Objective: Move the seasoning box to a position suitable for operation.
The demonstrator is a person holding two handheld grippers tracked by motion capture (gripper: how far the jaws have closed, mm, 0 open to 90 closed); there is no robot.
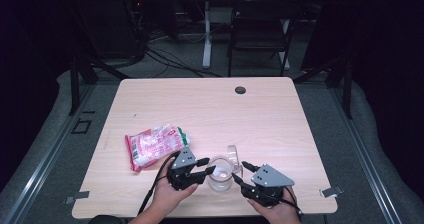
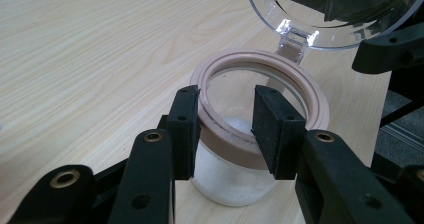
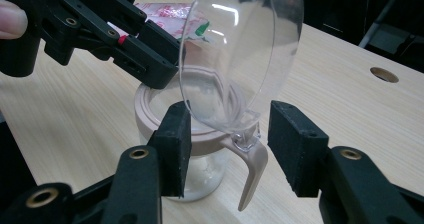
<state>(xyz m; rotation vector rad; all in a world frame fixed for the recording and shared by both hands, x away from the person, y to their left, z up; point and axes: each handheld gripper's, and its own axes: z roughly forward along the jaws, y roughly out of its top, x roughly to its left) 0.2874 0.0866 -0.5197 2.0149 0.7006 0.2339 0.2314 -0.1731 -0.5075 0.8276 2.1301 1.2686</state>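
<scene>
Hands (image 1: pixel 170 191) low, fingers (image 2: pixel 184 129) flanking jar (image 1: pixel 219 175).

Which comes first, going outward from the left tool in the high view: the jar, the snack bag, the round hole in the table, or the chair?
1. Jar: at the left tool's tips.
2. Snack bag: just behind, leftward.
3. Round hole: near the table's far edge.
4. Chair: on the floor beyond the table.

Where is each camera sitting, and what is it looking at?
High view: above the person's side, looking forward and down on the wooden table; both hands and forearms show, with left gripper and right gripper.
Left gripper view: rides the left gripper, facing the glass jar; its jaws straddle the beige rim.
Right gripper view: rides the right gripper, facing the jar's open clear lid; its jaws flank the hinge.
All share the jar.
</scene>
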